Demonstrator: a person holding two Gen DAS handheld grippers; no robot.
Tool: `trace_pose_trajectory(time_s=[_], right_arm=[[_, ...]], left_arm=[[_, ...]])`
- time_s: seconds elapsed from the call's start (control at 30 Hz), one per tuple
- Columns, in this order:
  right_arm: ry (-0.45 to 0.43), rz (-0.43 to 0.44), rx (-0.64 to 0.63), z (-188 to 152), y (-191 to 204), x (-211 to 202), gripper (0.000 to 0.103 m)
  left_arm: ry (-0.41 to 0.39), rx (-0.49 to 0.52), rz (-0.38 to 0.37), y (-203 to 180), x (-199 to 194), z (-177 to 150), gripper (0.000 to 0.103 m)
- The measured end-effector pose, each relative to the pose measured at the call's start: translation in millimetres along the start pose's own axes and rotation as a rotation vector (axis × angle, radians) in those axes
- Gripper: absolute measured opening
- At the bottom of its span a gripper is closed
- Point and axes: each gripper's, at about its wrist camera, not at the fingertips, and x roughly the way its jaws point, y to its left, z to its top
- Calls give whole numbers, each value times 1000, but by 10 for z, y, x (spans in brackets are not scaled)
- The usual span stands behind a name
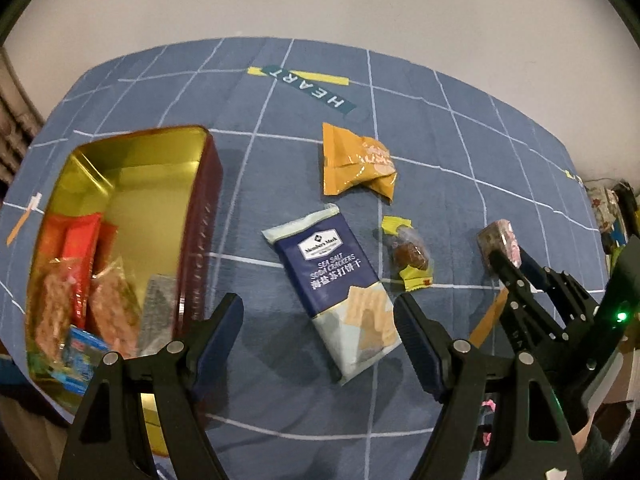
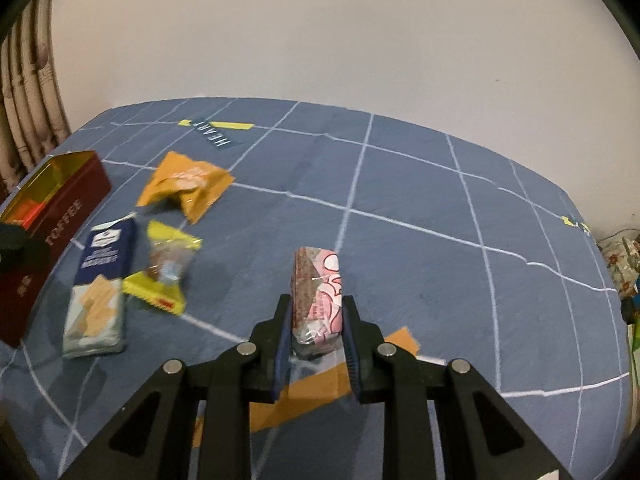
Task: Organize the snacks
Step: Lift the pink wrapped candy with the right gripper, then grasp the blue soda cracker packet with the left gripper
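Between my right gripper [image 2: 316,320] pads, clamped: pink-wrapped brown snack bar [image 2: 318,292], long axis pointing forward; dark red rectangular metal tin [image 2: 60,208] lies far left, beside my open left gripper [image 1: 318,320]

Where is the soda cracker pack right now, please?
The cracker pack lies flat on the blue cloth, right of the red tin and left of the yellow-wrapped sweet; in the left wrist view it sits ahead of the open left gripper.
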Motion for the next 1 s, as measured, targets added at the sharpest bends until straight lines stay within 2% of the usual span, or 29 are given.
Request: trace_pose_trajectory(time_s=[0.37,0.7,0.83,0.9,1.0], right_arm=[[-8,32,47,27,-142,68,24],[31,75,73,30,-197,145,24],[31,72,70,31,-182,138,24],[31,72,69,34,-181,137,24],[31,74,70,37,-180,142,24]], left_arm=[[34,-21,10,-68,198,-25,74],[70,-54,23,-177,394,39,74],[77,-67,38,-209,466,90,74],[88,-63,68,-218,515,107,74],[110,-65,59,-199,572,94,74]])
